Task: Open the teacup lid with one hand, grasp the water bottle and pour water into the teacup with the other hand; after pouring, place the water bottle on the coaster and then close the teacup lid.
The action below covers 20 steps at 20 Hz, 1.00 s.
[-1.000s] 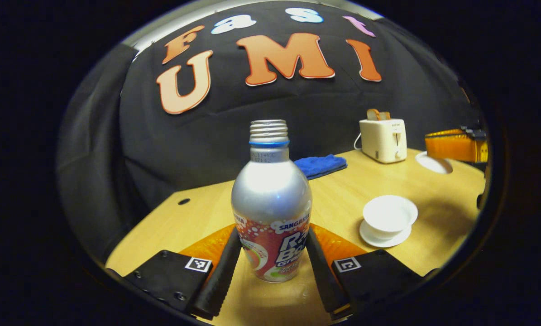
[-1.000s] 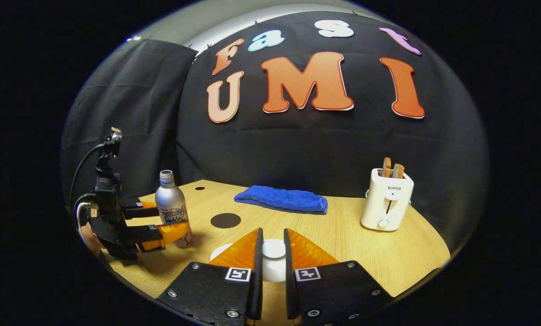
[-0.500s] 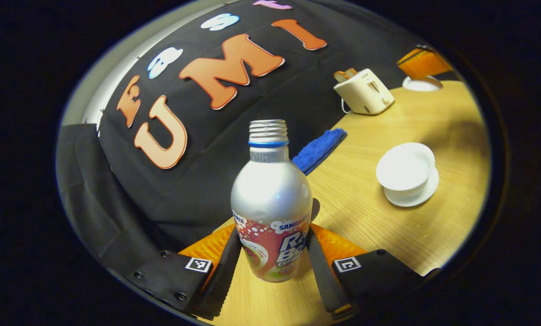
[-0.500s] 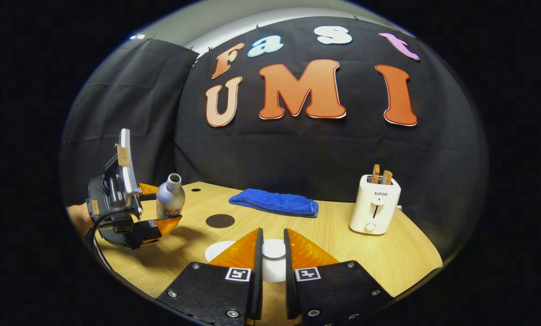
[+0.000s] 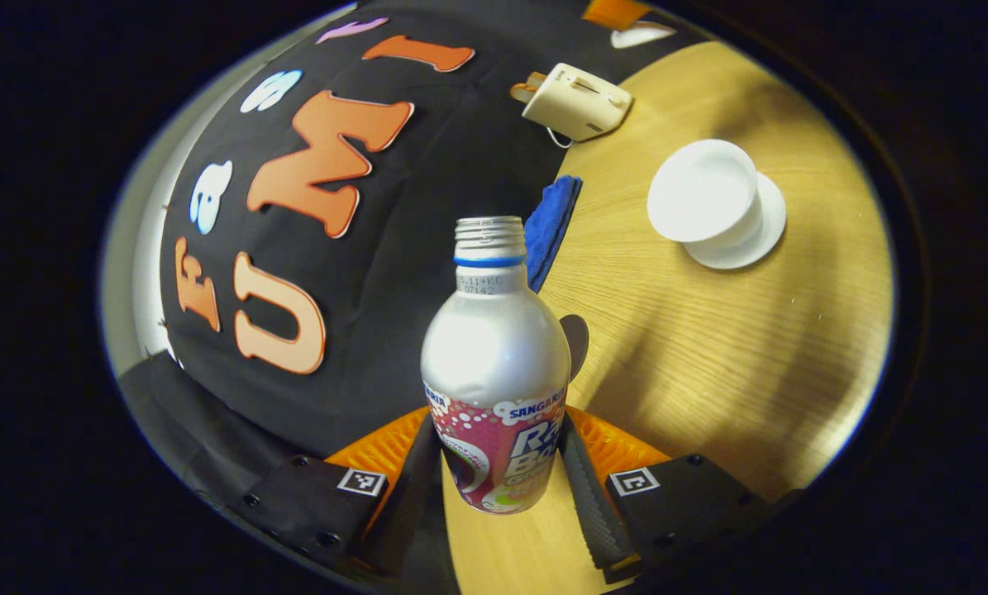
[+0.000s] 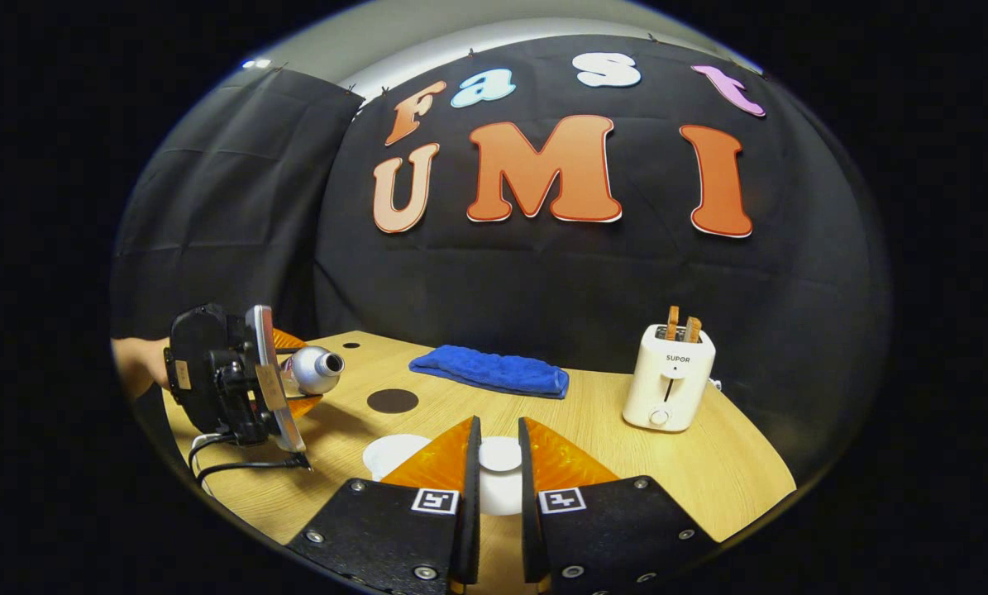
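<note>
Silver water bottle (image 5: 495,364) clamped in left tool (image 5: 498,475) | right tool (image 6: 498,475) pinches lid (image 6: 500,456), rim hidden

Ahead of me a folded blue towel (image 6: 489,372) lies at the back of the wooden surface (image 6: 609,430), and well to its right stands a white toaster (image 6: 668,377) with two slices of toast (image 6: 681,325) in its slots.

In the right gripper view, the towel (image 6: 489,371) lies at the back of the table (image 6: 708,471), the toaster (image 6: 669,388) to its right, the coaster (image 6: 392,401) before it, the teacup (image 6: 392,454) nearer still.
</note>
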Tool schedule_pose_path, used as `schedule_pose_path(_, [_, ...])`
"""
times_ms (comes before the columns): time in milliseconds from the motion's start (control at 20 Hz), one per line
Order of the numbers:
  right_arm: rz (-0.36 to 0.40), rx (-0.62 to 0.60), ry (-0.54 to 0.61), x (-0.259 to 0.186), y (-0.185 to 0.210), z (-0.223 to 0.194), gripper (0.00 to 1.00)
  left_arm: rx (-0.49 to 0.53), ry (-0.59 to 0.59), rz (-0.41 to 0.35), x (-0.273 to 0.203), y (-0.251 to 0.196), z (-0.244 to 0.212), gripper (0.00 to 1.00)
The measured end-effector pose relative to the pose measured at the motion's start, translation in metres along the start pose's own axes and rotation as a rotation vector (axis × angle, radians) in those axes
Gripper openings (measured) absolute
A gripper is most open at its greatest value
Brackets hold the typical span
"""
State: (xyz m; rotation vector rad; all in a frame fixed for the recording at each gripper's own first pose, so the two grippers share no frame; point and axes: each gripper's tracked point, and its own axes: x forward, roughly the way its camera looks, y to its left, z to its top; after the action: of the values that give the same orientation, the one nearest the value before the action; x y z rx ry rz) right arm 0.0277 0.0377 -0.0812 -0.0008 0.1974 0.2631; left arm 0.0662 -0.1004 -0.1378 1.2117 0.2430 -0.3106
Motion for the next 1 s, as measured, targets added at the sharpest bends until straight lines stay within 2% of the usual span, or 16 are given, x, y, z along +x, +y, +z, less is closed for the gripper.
schedule_pose_path(150, [0.000, 0.003, 0.003, -0.003, 0.000, -0.001, 0.22, 0.122, -0.032, 0.006, -0.005, -0.002, 0.011, 0.87])
schedule_pose_path(350, [0.008, 0.008, 0.006, -0.005, -0.002, -0.003, 0.21, 0.257, -0.067, 0.031, -0.015, -0.010, 0.028, 0.80])
schedule_pose_path(500, [0.008, -0.012, 0.000, -0.008, -0.004, -0.001, 0.21, 0.362, -0.087, 0.049, -0.019, -0.013, 0.033, 0.80])
schedule_pose_path(550, [0.005, -0.013, -0.001, -0.009, -0.005, -0.001, 0.21, 0.392, -0.094, 0.048, -0.020, -0.009, 0.033, 0.87])
schedule_pose_path(600, [0.006, -0.009, -0.001, -0.008, -0.005, -0.002, 0.21, 0.425, -0.101, 0.052, -0.021, -0.006, 0.035, 0.83])
schedule_pose_path(850, [0.004, -0.007, -0.002, -0.011, -0.009, -0.003, 0.21, 0.575, -0.122, 0.072, -0.023, 0.003, 0.043, 0.83])
schedule_pose_path(900, [0.003, -0.009, -0.002, -0.011, -0.009, -0.003, 0.21, 0.598, -0.127, 0.072, -0.024, 0.003, 0.044, 0.80])
schedule_pose_path(950, [0.004, -0.009, -0.003, -0.012, -0.010, -0.003, 0.21, 0.619, -0.130, 0.072, -0.026, 0.005, 0.044, 0.83])
schedule_pose_path(1000, [0.004, -0.009, -0.003, -0.013, -0.011, -0.003, 0.21, 0.644, -0.135, 0.074, -0.027, 0.006, 0.046, 0.80])
